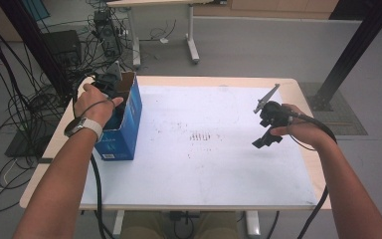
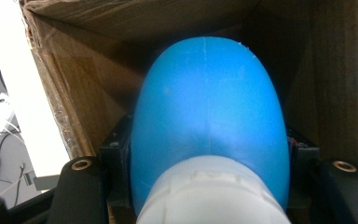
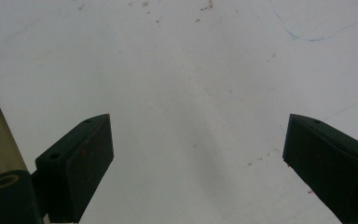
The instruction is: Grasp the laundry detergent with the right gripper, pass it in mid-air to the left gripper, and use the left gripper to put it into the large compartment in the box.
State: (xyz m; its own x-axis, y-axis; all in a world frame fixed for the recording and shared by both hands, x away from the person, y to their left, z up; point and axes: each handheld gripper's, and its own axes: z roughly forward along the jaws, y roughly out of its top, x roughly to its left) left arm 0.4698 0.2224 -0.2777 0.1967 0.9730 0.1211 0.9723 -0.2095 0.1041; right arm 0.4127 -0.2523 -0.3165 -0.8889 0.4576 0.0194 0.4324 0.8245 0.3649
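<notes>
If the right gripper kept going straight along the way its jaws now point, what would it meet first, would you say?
Most likely the white sheet covering the table: the right gripper has open, empty jaws aimed down at bare sheet. How far off it is cannot be judged.

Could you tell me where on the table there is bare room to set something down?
The white sheet is bare between the blue box and the right gripper. It is crowded at the left edge, where the left gripper reaches into the box.
</notes>
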